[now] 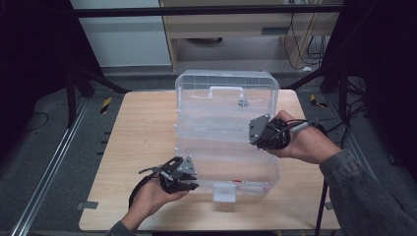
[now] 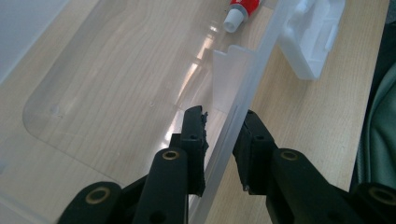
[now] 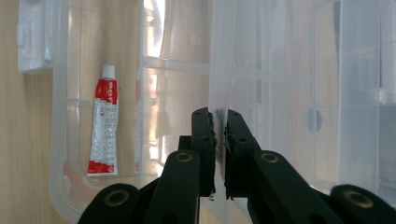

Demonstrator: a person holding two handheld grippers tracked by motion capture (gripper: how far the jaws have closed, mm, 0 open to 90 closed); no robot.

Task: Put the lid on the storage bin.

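Setting: wooden desk (image 1: pixel 137 147) in a dim room, grey floor around it, a pale cabinet beyond the far edge.
Left gripper (image 1: pixel 183 183): near the desk's front edge, left of centre; its jaws straddle the front wall of the clear plastic box (image 1: pixel 223 147), one inside and one outside, with gaps to the wall on both sides, so it is released and not yet pinching (image 2: pixel 219 140).
Right gripper (image 1: pixel 263 135): at the box's right side, jaws clenched on a thin clear wall or tray edge (image 3: pixel 219 126).
Box: middle of the desk, lid (image 1: pixel 226 93) standing up toward the far edge, white latch (image 1: pixel 224 192) hanging at the front edge.
Contents: a red and white tube (image 3: pixel 104 126) lies on the box floor near the latch end.
Step in hand: judged as steadying or shifting a part of the open box, the right side already gripped, the left lining up.
Next move: the left jaws likely need to close squarely on the front wall before both hands move together, or the thin plastic may flex or slip.
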